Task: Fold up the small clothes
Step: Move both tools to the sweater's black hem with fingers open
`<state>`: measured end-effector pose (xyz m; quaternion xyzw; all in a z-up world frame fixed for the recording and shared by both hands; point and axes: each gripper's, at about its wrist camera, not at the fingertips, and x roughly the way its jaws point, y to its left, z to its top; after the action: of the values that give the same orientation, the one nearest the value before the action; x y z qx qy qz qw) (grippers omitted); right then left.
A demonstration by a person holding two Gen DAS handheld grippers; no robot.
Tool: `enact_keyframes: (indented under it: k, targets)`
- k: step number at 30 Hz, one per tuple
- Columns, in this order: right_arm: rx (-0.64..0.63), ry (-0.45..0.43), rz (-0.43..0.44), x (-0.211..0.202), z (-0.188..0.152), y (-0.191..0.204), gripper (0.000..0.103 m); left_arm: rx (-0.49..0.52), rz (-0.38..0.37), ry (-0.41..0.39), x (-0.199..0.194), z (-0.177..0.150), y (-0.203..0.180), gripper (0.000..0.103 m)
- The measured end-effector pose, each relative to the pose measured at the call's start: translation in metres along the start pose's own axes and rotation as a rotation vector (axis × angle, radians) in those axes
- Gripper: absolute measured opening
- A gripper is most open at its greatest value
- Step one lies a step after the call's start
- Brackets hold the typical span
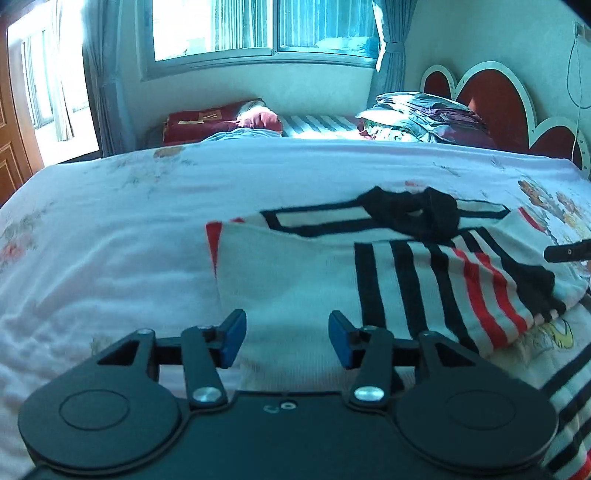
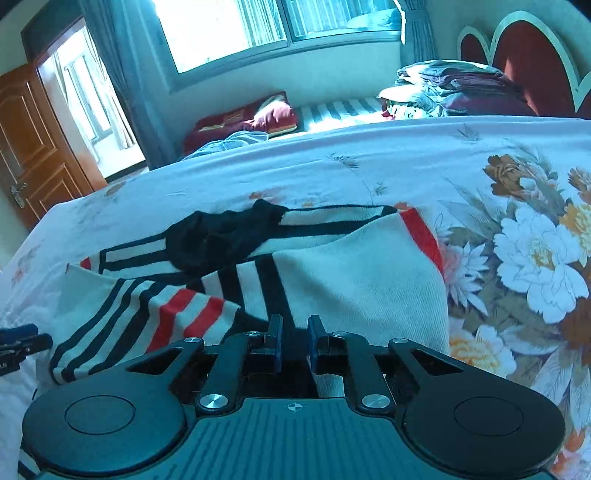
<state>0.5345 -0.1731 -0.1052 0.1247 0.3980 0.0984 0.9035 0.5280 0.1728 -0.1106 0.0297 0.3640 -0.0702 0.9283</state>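
Observation:
A small white sweater with black and red stripes and a black collar lies on the flowered bedspread. One striped sleeve is folded across its body. My left gripper is open over the sweater's near hem, nothing between its blue pads. In the right wrist view the sweater lies ahead, its sleeve to the left. My right gripper has its pads close together with a small gap, just over the sweater's near edge; whether it pinches cloth is unclear. Its tip shows in the left wrist view.
A pile of folded clothes and a dark red pillow sit at the far side of the bed. A red headboard stands at the right, a window behind, a wooden door at the left.

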Motion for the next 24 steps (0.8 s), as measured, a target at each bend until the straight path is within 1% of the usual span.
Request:
enact_keyframes:
  k: [2, 3, 4, 5, 6, 7, 8, 9, 10, 11, 12, 13, 14, 15, 16, 18, 20, 22, 24]
  targets:
    - [-0.008, 0.008, 0.008, 0.01, 0.006, 0.002, 0.014, -0.011, -0.024, -0.009, 0.023, 0.02, 0.008, 0.049]
    - [-0.015, 0.019, -0.011, 0.018, 0.007, 0.002, 0.014, -0.003, -0.03, -0.007, 0.035, 0.029, 0.011, 0.048]
    - [-0.016, 0.038, -0.052, 0.027, 0.006, -0.001, 0.014, 0.019, -0.032, 0.008, 0.05, 0.035, 0.013, 0.048]
    - [-0.009, 0.059, -0.117, 0.036, 0.005, -0.005, 0.013, 0.045, -0.023, 0.041, 0.067, 0.04, 0.015, 0.048]
    - [0.013, 0.073, -0.197, 0.044, 0.002, -0.014, 0.013, 0.063, -0.007, 0.096, 0.087, 0.043, 0.02, 0.054]
    - [0.059, 0.045, -0.18, 0.043, 0.001, -0.024, 0.012, 0.044, -0.022, 0.11, 0.096, 0.045, 0.027, 0.059]
    - [0.098, 0.04, -0.175, 0.042, 0.001, -0.029, 0.012, 0.009, -0.04, 0.104, 0.099, 0.048, 0.035, 0.062]
    - [0.125, 0.035, -0.178, 0.04, 0.001, -0.032, 0.012, 0.007, -0.054, 0.11, 0.1, 0.049, 0.037, 0.062]
    - [0.134, 0.03, -0.19, 0.038, 0.002, -0.031, 0.013, 0.029, -0.054, 0.105, 0.099, 0.048, 0.035, 0.062]
    - [0.135, 0.02, -0.219, 0.035, 0.003, -0.027, 0.013, 0.042, -0.038, 0.094, 0.093, 0.046, 0.032, 0.059]
    - [0.136, 0.001, -0.259, 0.031, 0.004, -0.022, 0.015, 0.046, -0.034, 0.079, 0.085, 0.046, 0.027, 0.052]
    - [0.135, -0.022, -0.29, 0.026, 0.006, -0.014, 0.026, 0.046, -0.058, 0.056, 0.076, 0.046, 0.02, 0.052]
    - [0.141, -0.039, -0.311, 0.023, 0.006, -0.007, 0.048, 0.032, -0.096, 0.037, 0.068, 0.047, 0.011, 0.053]
    - [0.148, -0.051, -0.328, 0.022, 0.006, 0.005, 0.057, 0.023, -0.137, 0.039, 0.064, 0.047, 0.0, 0.054]
    - [0.145, -0.058, -0.324, 0.024, 0.007, 0.018, 0.059, 0.031, -0.162, 0.047, 0.061, 0.046, -0.014, 0.055]
    - [0.134, -0.059, -0.284, 0.031, 0.007, 0.046, 0.059, 0.076, -0.183, 0.05, 0.062, 0.044, -0.046, 0.058]
    - [0.094, -0.026, -0.223, 0.042, 0.006, 0.074, 0.038, 0.098, -0.196, 0.079, 0.07, 0.042, -0.067, 0.058]
    - [0.055, -0.003, -0.206, 0.053, 0.001, 0.091, 0.037, 0.098, -0.211, 0.093, 0.077, 0.039, -0.077, 0.058]
    - [0.047, 0.035, -0.193, 0.063, -0.006, 0.095, 0.038, 0.107, -0.194, 0.105, 0.084, 0.034, -0.078, 0.062]
